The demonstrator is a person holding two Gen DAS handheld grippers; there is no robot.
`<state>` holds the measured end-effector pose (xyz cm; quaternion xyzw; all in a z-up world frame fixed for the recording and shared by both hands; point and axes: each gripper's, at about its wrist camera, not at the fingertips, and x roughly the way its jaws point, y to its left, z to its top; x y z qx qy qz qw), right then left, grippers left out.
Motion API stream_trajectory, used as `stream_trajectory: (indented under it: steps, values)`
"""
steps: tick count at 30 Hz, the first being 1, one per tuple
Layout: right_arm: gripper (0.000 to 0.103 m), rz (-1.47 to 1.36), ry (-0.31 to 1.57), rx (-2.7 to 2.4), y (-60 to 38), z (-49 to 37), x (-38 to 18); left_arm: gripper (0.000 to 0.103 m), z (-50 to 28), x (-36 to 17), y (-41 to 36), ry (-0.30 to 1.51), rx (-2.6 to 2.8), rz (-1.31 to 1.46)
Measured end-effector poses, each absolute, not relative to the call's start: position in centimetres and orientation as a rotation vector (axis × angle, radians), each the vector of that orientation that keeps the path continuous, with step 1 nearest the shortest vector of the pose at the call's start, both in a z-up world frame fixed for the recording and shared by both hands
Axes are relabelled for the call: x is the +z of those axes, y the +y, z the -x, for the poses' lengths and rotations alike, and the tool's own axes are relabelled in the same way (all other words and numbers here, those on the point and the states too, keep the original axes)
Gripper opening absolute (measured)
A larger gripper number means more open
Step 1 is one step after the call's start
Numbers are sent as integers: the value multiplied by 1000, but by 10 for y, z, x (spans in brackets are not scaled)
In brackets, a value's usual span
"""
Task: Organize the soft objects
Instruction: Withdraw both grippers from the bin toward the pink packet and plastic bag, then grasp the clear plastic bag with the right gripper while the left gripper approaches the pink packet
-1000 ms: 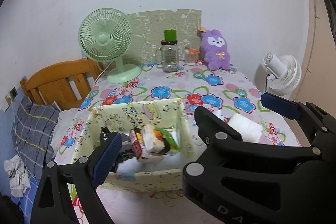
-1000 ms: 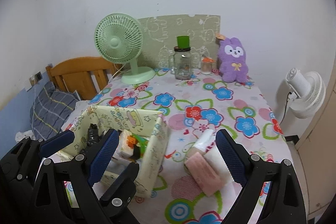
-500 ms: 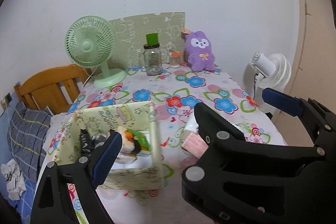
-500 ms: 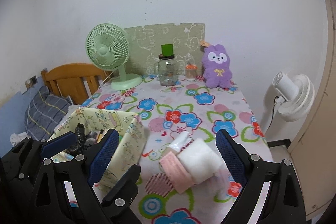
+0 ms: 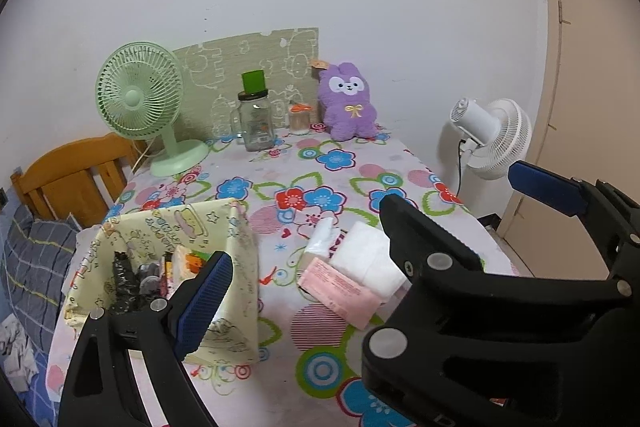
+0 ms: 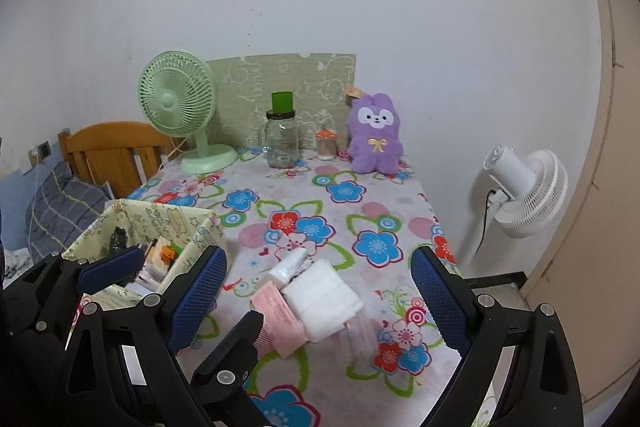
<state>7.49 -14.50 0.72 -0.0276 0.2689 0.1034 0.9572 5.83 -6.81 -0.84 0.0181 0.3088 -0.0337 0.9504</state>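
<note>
A folded white towel (image 6: 320,293) lies on the flowered tablecloth beside a pink soft pack (image 6: 278,319) and a white tissue pack (image 6: 286,269). My right gripper (image 6: 318,257) is open, its blue pads on either side of this pile and nearer the camera. A yellow fabric box (image 5: 168,227) with several small items inside stands to the left. My left gripper (image 5: 370,215) is open and empty, its left finger (image 5: 206,293) in front of the box's right wall. A purple plush bunny (image 6: 374,135) sits upright at the far edge of the table.
At the back stand a green desk fan (image 6: 178,109), a glass jar (image 6: 282,141) with a green cup on top, and a small orange-lidded jar (image 6: 326,143). A white fan (image 6: 524,193) stands off the table's right edge. A wooden headboard (image 5: 68,179) and bed lie to the left.
Both grippers moved right and back from the box. The towel pile now sits between the right gripper's fingers and shows fully in the left wrist view. Both stay open.
</note>
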Motion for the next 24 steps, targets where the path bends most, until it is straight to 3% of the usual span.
stream_trajectory:
  steps: [17, 24]
  values:
    - [95, 28, 612, 188, -168, -87, -42, 91, -77, -54, -94, 701, -130, -48]
    - [89, 20, 662, 199, -174, -97, -67, 87, -88, -79, -96, 754, -114, -50]
